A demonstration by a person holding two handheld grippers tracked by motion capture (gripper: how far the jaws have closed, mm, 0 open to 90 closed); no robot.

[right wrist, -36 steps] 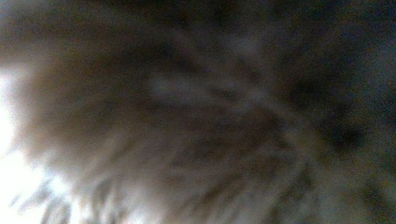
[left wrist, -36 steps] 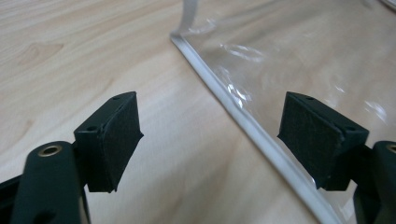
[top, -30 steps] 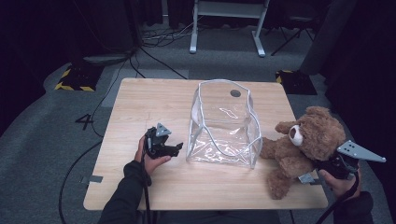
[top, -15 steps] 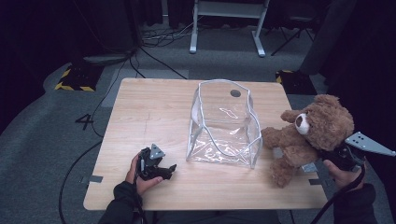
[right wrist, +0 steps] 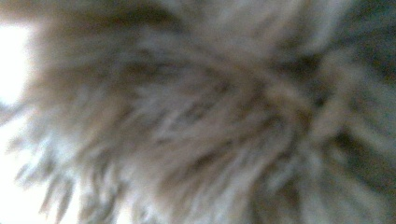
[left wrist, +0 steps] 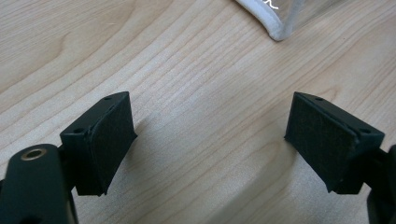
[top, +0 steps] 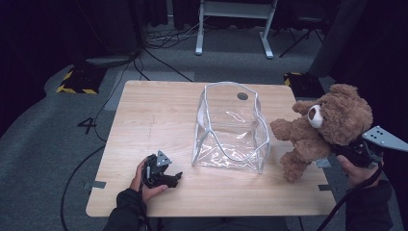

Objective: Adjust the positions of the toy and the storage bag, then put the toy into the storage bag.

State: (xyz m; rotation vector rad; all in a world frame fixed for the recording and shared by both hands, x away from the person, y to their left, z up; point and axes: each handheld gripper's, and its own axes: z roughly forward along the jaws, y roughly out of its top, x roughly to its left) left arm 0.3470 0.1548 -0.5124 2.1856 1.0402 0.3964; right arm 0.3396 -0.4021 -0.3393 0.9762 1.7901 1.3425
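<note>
One brown plush teddy bear [top: 327, 127], gripped by right tongs [top: 353, 150], aloft at right of frame; clear plastic pouch [top: 230, 129] at centre of desk [top: 149, 110], unfilled; left tongs [left wrist: 210, 140] agape, idle; placing pending

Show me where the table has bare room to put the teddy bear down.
Bare wood lies left of the clear bag, from the far edge down to the left hand-held gripper. Crowded at the right edge, where the teddy bear hangs from the right hand-held gripper.

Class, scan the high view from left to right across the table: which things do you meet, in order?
Left tongs resting open on the table → clear plastic bag, standing open → brown teddy bear → right tongs, pressed into the bear's back.
</note>
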